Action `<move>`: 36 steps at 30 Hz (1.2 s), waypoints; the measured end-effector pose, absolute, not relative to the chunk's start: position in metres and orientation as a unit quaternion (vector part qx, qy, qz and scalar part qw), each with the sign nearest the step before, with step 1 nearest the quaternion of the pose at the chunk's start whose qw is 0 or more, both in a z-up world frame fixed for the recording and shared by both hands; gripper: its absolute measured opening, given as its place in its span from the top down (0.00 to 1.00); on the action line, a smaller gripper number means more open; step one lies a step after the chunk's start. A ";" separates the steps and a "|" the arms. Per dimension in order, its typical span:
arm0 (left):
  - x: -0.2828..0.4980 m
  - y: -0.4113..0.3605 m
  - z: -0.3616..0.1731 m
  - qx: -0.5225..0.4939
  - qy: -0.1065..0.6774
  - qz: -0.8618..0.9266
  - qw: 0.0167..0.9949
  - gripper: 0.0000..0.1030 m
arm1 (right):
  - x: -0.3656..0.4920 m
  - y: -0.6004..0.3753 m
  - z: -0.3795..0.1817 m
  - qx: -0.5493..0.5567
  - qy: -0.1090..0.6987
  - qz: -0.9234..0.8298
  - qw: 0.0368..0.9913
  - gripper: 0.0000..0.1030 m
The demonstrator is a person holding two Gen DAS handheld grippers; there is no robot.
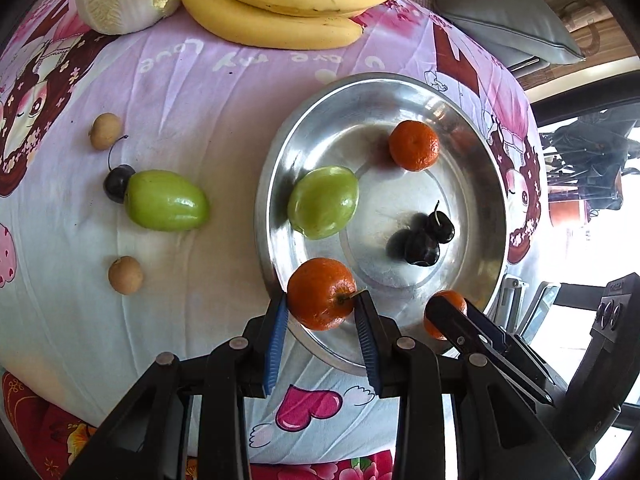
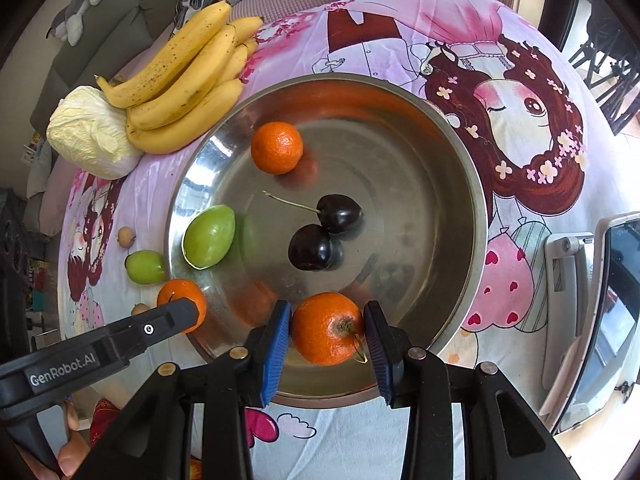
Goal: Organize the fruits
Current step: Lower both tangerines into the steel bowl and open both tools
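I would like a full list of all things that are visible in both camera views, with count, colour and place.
metal bowl: 1, silver, on the cloth
tangerines: 3, orange; one in the bowl, one in each gripper
cherries: 3, dark; two in the bowl, one on the cloth
green fruits: 2; one in the bowl, one on the cloth
longans: 2, tan, on the cloth
bananas: 1 bunch, yellow, far edge
cabbage: 1, pale, beside the bananas
tablecloth: 1, pink cartoon print
left gripper: black, blue pads
right gripper: black, blue pads

Polished metal basin (image 2: 460, 184) is reflecting fruit; printed cloth cover (image 1: 208, 92) is looking matt, creased; cherries (image 2: 324, 232) are shining glossy; tangerine (image 1: 322, 294) skin is looking dimpled.
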State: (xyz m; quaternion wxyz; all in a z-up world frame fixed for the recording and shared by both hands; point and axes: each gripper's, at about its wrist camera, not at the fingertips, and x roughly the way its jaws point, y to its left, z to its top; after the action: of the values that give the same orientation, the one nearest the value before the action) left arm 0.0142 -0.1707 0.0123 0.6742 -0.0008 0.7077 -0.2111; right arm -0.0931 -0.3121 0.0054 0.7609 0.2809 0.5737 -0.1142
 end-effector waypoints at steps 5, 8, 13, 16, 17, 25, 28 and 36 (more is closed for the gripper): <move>0.017 -0.179 0.007 0.003 0.708 -0.211 0.674 0.66 | -0.092 -0.314 -0.003 0.285 0.578 -0.112 0.757 0.61; 0.017 -0.184 0.003 0.004 0.707 -0.212 0.675 0.66 | -0.091 -0.312 -0.007 0.287 0.580 -0.109 0.755 0.61; 0.014 -0.192 -0.006 0.008 0.711 -0.212 0.671 0.66 | -0.090 -0.310 -0.013 0.288 0.584 -0.104 0.752 0.61; 0.012 -0.198 -0.011 0.010 0.713 -0.215 0.667 0.66 | -0.092 -0.311 -0.014 0.287 0.587 -0.105 0.750 0.61; 0.011 -0.200 -0.013 0.010 0.714 -0.215 0.666 0.66 | -0.091 -0.311 -0.014 0.286 0.587 -0.107 0.750 0.61; 0.012 -0.207 -0.017 0.007 0.716 -0.214 0.664 0.66 | -0.088 -0.308 -0.014 0.281 0.591 -0.112 0.748 0.61; 0.012 -0.203 -0.015 0.005 0.717 -0.214 0.664 0.66 | -0.089 -0.308 -0.012 0.280 0.590 -0.113 0.749 0.61; 0.013 -0.199 -0.014 -0.002 0.720 -0.212 0.661 0.66 | -0.088 -0.308 -0.008 0.276 0.591 -0.118 0.749 0.61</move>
State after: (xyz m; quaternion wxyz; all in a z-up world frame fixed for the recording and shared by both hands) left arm 0.0127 -0.1985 -0.0140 0.6606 -0.0024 0.7201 -0.2123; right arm -0.0884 -0.3077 -0.0077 0.7489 0.2761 0.5908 -0.1176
